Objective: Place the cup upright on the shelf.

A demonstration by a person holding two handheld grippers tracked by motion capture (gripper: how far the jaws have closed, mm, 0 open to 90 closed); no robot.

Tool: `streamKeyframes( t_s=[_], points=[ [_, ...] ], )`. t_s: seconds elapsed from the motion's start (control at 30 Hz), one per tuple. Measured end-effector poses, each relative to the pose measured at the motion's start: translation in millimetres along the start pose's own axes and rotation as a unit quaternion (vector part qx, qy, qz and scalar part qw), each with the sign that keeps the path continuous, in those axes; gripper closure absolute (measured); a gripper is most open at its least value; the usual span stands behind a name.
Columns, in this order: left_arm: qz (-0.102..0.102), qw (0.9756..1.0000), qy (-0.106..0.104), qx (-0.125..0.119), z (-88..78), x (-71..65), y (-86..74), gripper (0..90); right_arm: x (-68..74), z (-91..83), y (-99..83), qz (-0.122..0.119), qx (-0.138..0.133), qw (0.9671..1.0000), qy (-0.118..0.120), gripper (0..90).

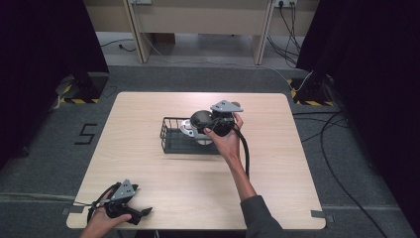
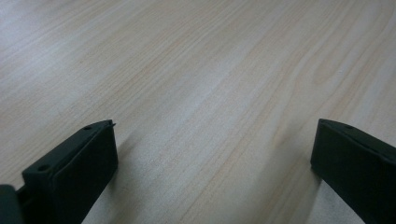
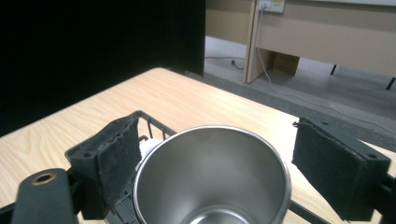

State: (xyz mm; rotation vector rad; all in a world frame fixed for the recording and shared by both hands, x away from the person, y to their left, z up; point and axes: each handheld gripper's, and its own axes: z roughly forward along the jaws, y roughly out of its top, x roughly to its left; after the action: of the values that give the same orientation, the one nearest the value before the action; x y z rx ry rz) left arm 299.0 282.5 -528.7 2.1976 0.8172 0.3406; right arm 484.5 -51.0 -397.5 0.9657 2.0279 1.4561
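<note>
Wooden table (image 1: 148,163), left tongs (image 2: 210,163) apart, right tongs (image 3: 212,158) straddling steel cup (image 3: 210,172), not clamped

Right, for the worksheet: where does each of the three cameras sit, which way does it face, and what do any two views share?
High view: above the person's side, looking forward and down at the table; both forearms, the left hand and the right hand show.
Left gripper view: on the left gripper, looking along its open jaws at the wood tabletop.
Right gripper view: on the right gripper, facing across the table; its jaws flank a steel cup.
Shared: high and right gripper views both show the wire basket.
</note>
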Motion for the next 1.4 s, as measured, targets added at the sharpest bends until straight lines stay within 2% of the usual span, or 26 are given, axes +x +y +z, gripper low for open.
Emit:
streamKeyframes(
  t_s=[0.23, 0.43, 1.13, 1.4],
  points=[
    [-0.001, 1.0, -0.001, 0.0, 0.1, -0.1, 0.0, 0.0, -0.8, -13.6, 1.0, 0.017, -0.025, 0.9995, 0.013, 15.0],
    [-0.001, 1.0, -0.001, 0.0, 0.1, -0.1, 0.0, 0.0, 0.3, -28.6, -1.3, 0.017, -0.038, 0.9989, 0.02, 14.9],
    [0.0, 1.0, -0.001, 0.0, 0.0, 0.1, -0.1, 0.0, 9.4, -62.9, -17.2, 0.008, -0.043, 0.9983, 0.038, 15.0],
    [0.001, 1.0, -0.001, 0.0, 0.1, 0.1, 0.0, 0.0, 12.3, -74.5, -28.5, 0.005, -0.039, 0.9983, 0.043, 15.1]
  ],
)
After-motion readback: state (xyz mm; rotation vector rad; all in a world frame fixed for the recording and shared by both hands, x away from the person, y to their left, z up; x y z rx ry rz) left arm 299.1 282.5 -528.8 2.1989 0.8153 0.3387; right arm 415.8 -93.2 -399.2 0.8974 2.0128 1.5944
